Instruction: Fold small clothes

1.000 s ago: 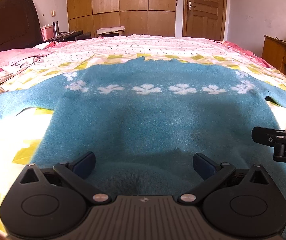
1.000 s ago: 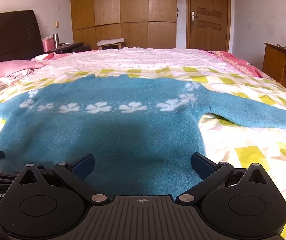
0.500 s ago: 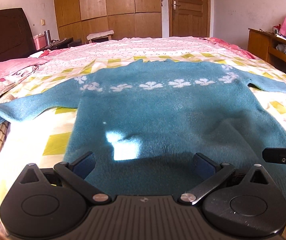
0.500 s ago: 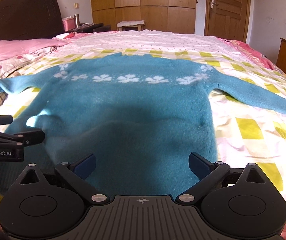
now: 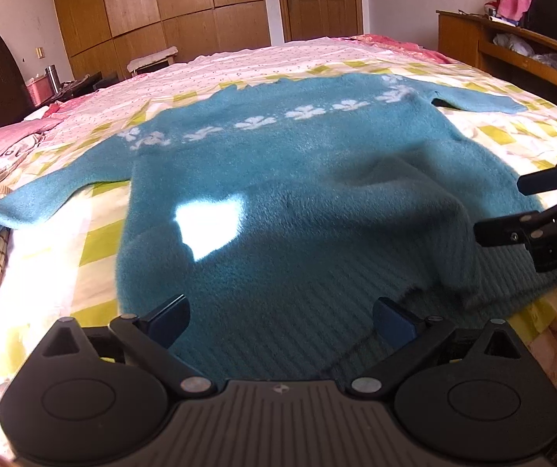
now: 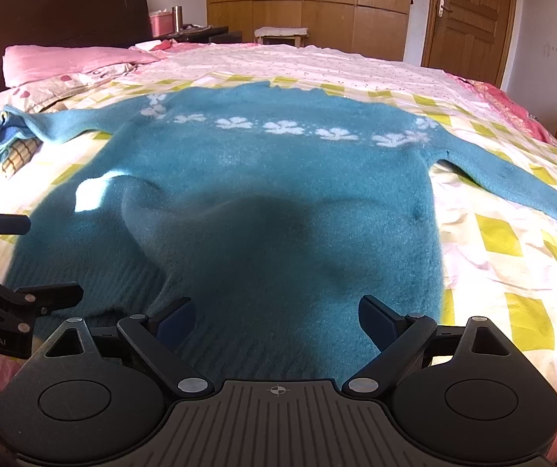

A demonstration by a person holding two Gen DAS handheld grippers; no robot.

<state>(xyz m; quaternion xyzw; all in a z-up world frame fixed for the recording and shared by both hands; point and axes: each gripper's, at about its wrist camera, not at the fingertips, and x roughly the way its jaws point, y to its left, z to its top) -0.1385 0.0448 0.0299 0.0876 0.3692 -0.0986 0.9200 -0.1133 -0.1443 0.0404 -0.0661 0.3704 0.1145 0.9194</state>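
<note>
A: Teal sweater (image 5: 297, 194) flat on bed (image 6: 512, 272), sleeves out, hem nearest.
B: Claws?
A: Left gripper (image 5: 280, 321) and right gripper (image 6: 276, 321) both spread wide over the hem, gripping nothing.

Place: a home bedroom
Bed: a wide bed (image 6: 356, 74) with a patterned quilt is filling the room
Pillow: a pink pillow (image 6: 64, 60) is lying by the dark headboard (image 6: 56, 7)
Walls: a wooden wardrobe (image 6: 309, 4) and door (image 6: 469, 19) are standing behind

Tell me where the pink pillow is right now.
In the right wrist view the pink pillow lies at the bed's far left, against the dark headboard, beyond the blue sweater sleeve.
</note>
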